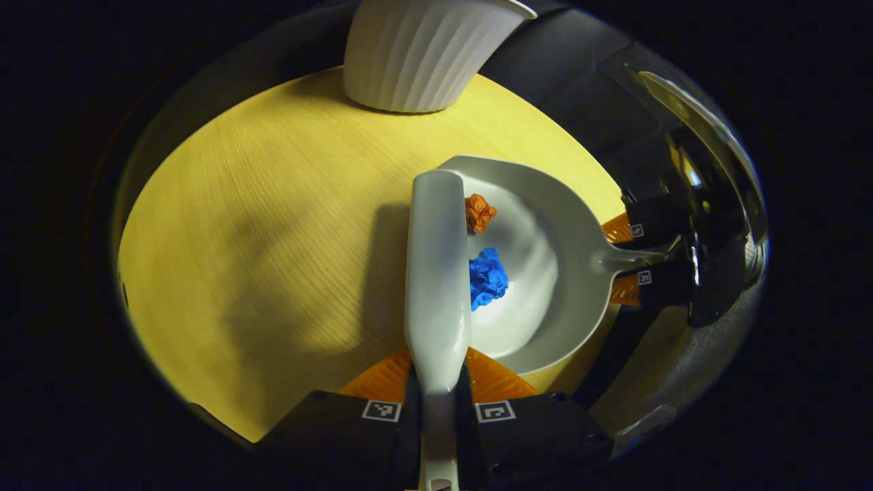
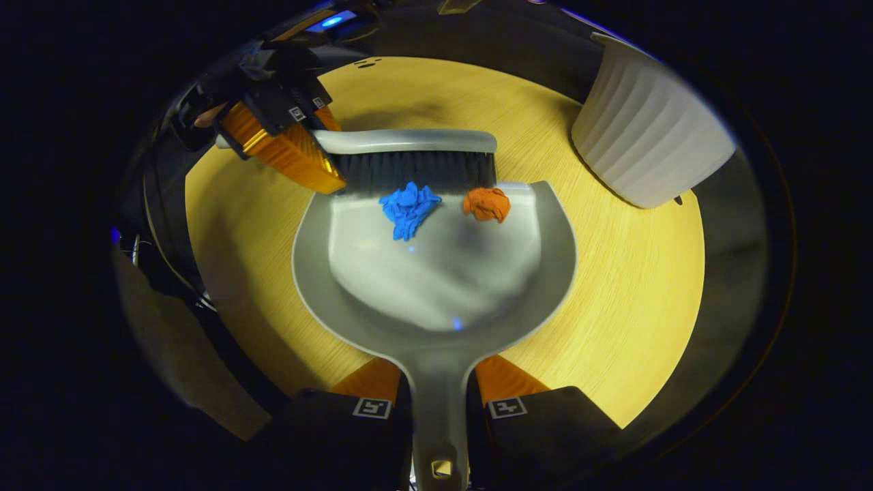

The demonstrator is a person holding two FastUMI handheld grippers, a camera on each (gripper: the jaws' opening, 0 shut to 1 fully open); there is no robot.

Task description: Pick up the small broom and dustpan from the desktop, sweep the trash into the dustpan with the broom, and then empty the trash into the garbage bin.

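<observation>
The left gripper [image 1: 438, 382] is closed on the handle of the small broom [image 1: 436, 273], with one finger pressing on each side of it. The broom reaches forward over the bench [image 1: 273, 225], and in the right gripper view its dark bristles [image 2: 423, 172] stand at the front lip of the dustpan [image 2: 436, 273]. The right gripper [image 2: 440, 402] is closed in the same way on the dustpan handle, and the pan lies flat on the bench. Two pieces of trash are inside the pan, just behind the bristles: a blue crumpled piece [image 2: 409, 208] and an orange crumpled piece [image 2: 487, 204], near each other but apart. A white ribbed garbage bin [image 2: 648, 146] stands upright on the bench, beyond the pan and apart from it.
</observation>
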